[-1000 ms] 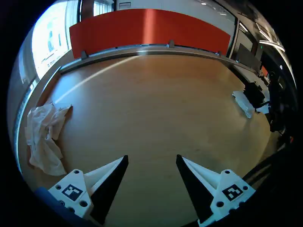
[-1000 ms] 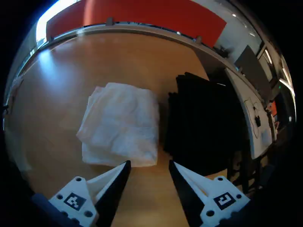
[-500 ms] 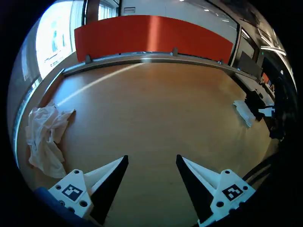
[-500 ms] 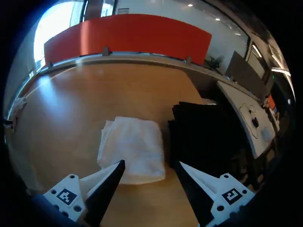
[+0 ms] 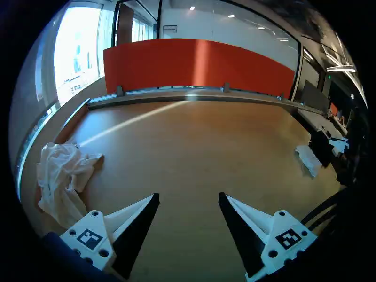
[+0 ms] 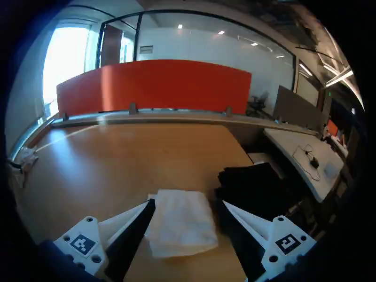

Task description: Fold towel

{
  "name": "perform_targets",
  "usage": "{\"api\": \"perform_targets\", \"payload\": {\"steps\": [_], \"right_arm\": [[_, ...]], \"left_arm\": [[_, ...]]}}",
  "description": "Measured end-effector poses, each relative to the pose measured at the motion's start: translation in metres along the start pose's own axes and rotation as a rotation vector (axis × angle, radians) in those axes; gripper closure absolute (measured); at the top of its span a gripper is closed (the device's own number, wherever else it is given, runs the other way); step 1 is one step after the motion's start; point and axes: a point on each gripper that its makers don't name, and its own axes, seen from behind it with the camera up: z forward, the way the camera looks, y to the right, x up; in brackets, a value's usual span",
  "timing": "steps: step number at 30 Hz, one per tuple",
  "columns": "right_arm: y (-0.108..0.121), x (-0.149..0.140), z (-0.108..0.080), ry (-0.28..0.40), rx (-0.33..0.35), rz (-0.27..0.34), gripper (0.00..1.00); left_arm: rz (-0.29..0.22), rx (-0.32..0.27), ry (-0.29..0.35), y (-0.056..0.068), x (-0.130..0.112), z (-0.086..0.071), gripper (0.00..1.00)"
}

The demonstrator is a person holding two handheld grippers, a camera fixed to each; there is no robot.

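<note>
**Kid:** What is the right claw (image 6: 186,202) doing?

**Friend:** Its two pointy fingers are spread apart. They hold nothing. The folded towel (image 6: 183,223) lies flat on the tabletop (image 6: 117,164), right under the tips. It is white and soft-looking, a neat square.

**Kid:** What is next to the folded towel?

**Friend:** Just to its right sits a black pile (image 6: 254,181) of flat cloth. It is dark and hard to make out.

**Kid:** And the left claw (image 5: 188,194)?

**Friend:** It is spread wide too, with nothing in it. It hangs over bare tabletop, well apart from the folded towel. The wood is smooth, shiny and light brown.

**Kid:** Is there more cloth?

**Friend:** Yes. A crumpled cloth (image 5: 61,181) lies in a white, wrinkly heap. It is at the other end of the tabletop from the folded towel.

**Kid:** What is far behind the folded towel?

**Friend:** A thin silver rail (image 6: 155,115) runs along the back edge. Behind it stands a long, flat orange wall (image 6: 155,87).
</note>
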Motion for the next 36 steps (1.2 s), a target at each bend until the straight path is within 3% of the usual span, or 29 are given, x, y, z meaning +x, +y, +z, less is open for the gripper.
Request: {"api": "perform_targets", "payload": {"steps": [9,18,27,36], "right_arm": [[-0.016,0.027,-0.004,0.109,0.002,-0.004,0.0],[-0.039,0.061,-0.009,0.212,0.022,0.018,0.0],[-0.087,0.111,-0.02,0.325,0.058,0.007,0.0],[-0.13,0.143,-0.026,0.401,0.079,0.022,0.0]], "left_arm": [[-0.04,0.037,0.105,-0.011,0.028,0.002,0.07],[-0.038,0.077,0.208,-0.022,0.051,0.0,0.06],[-0.055,0.121,0.298,-0.037,0.075,-0.007,0.06],[-0.064,0.125,0.391,-0.04,0.107,-0.016,0.06]]}}
